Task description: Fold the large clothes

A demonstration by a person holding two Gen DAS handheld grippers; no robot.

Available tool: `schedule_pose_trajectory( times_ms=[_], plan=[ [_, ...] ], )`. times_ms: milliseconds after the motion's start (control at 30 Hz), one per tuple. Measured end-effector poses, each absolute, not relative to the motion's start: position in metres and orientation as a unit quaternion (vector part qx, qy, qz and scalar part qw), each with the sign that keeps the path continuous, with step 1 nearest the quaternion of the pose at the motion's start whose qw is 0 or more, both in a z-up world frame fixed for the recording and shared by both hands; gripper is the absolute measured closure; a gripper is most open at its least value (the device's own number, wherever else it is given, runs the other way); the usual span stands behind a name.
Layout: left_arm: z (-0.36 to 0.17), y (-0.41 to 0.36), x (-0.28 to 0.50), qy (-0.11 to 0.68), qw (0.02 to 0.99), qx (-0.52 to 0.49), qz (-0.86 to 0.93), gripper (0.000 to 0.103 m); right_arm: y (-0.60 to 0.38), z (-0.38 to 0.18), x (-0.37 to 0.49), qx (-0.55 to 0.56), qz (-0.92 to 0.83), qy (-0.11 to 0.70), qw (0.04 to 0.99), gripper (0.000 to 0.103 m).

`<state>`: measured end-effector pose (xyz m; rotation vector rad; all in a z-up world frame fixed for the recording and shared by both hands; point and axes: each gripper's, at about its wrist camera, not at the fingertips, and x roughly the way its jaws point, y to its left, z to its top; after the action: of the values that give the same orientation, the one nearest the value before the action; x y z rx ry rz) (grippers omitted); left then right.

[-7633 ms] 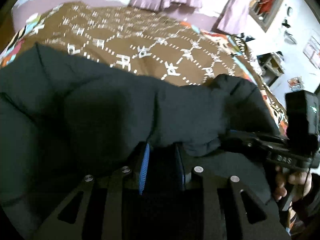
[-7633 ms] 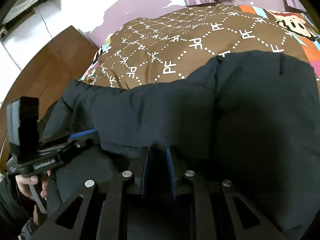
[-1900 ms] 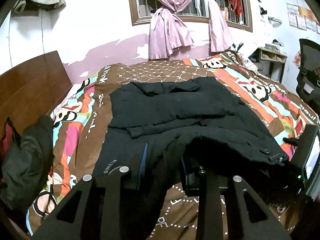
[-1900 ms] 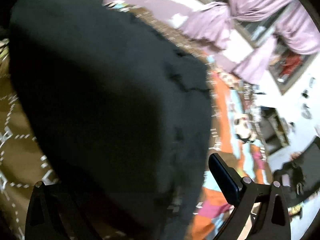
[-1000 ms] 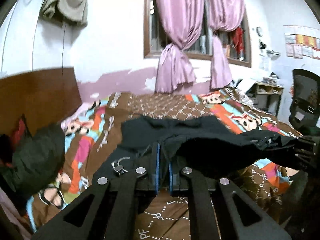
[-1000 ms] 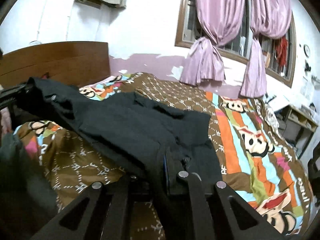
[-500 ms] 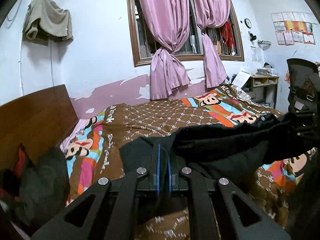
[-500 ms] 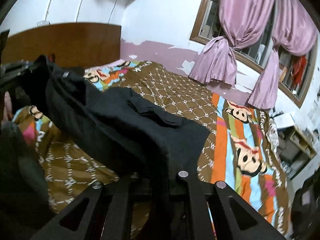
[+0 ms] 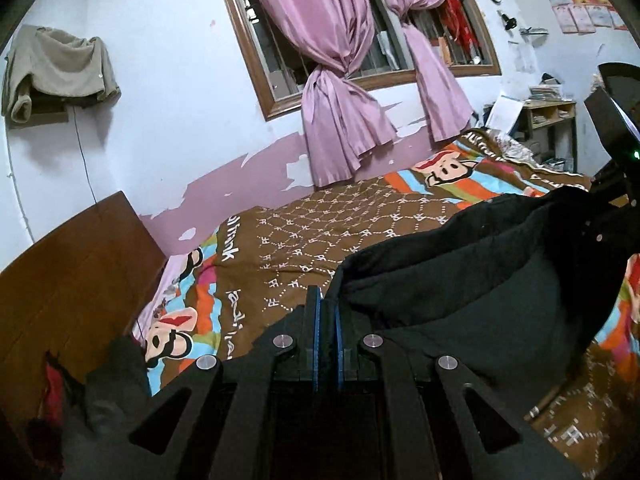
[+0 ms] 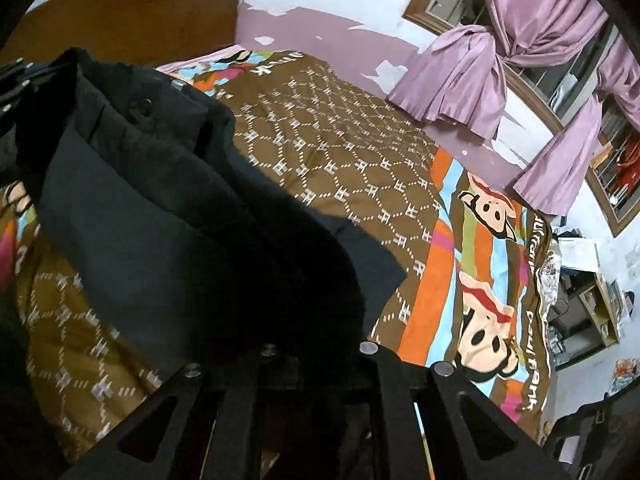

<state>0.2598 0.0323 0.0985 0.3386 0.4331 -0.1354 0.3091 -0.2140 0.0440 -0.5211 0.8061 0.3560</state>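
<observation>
Patterned bedspread (image 10: 352, 152), black coat (image 10: 192, 240) hiding right claw (image 10: 316, 360) tips

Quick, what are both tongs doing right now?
Left tongs: shut on the black coat.
Right tongs: shut on the black coat too.

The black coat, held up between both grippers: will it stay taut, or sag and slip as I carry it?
The black coat is probably floppy: it droops in a deep fold between the left gripper and right gripper. Its thick bulk suggests some weight. Both grippers look shut on it, so slipping seems unlikely.
</observation>
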Motion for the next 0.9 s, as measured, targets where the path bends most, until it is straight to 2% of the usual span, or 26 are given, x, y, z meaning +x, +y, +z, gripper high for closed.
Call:
schedule_pose_trajectory(
  times_ms=[200, 467, 533, 600, 700, 733, 767, 800, 833, 867, 900],
  plan=[
    [0.074, 0.047, 0.328, 0.24, 0.957, 0.149, -0.067, 0.097, -0.207, 0.017, 0.36, -0.237, 0.159, 0.375, 0.882, 0.093],
    [0.036, 0.06, 0.395, 0.277, 0.95, 0.124, -0.072, 0.097, -0.202, -0.026, 0.414, -0.21, 0.154, 0.387, 0.885, 0.084],
    [0.024, 0.062, 0.399, 0.279, 0.951, 0.112, -0.07, 0.097, -0.203, -0.037, 0.422, -0.199, 0.149, 0.392, 0.886, 0.078],
    [0.01, 0.064, 0.402, 0.276, 0.953, 0.103, -0.065, 0.097, -0.201, -0.046, 0.427, -0.195, 0.147, 0.393, 0.887, 0.076],
    [0.001, 0.063, 0.402, 0.277, 0.953, 0.1, -0.066, 0.091, -0.199, -0.057, 0.429, -0.191, 0.142, 0.384, 0.892, 0.068],
    [0.0, 0.062, 0.402, 0.278, 0.953, 0.098, -0.07, 0.083, -0.199, -0.058, 0.429, -0.189, 0.141, 0.38, 0.894, 0.062],
    [0.0, 0.062, 0.402, 0.277, 0.953, 0.095, -0.074, 0.068, -0.201, -0.059, 0.428, -0.185, 0.14, 0.373, 0.898, 0.058],
    [0.001, 0.062, 0.4, 0.273, 0.954, 0.092, -0.08, 0.058, -0.202, -0.058, 0.426, -0.178, 0.141, 0.364, 0.903, 0.046],
    [0.004, 0.063, 0.397, 0.264, 0.957, 0.088, -0.085, 0.043, -0.205, -0.056, 0.426, -0.171, 0.143, 0.356, 0.907, 0.035],
    [0.007, 0.063, 0.392, 0.254, 0.959, 0.086, -0.087, 0.032, -0.207, -0.052, 0.424, -0.158, 0.148, 0.345, 0.913, 0.033],
    [0.011, 0.064, 0.387, 0.243, 0.962, 0.084, -0.088, 0.028, -0.21, -0.048, 0.422, -0.147, 0.153, 0.336, 0.918, 0.03]
  ],
)
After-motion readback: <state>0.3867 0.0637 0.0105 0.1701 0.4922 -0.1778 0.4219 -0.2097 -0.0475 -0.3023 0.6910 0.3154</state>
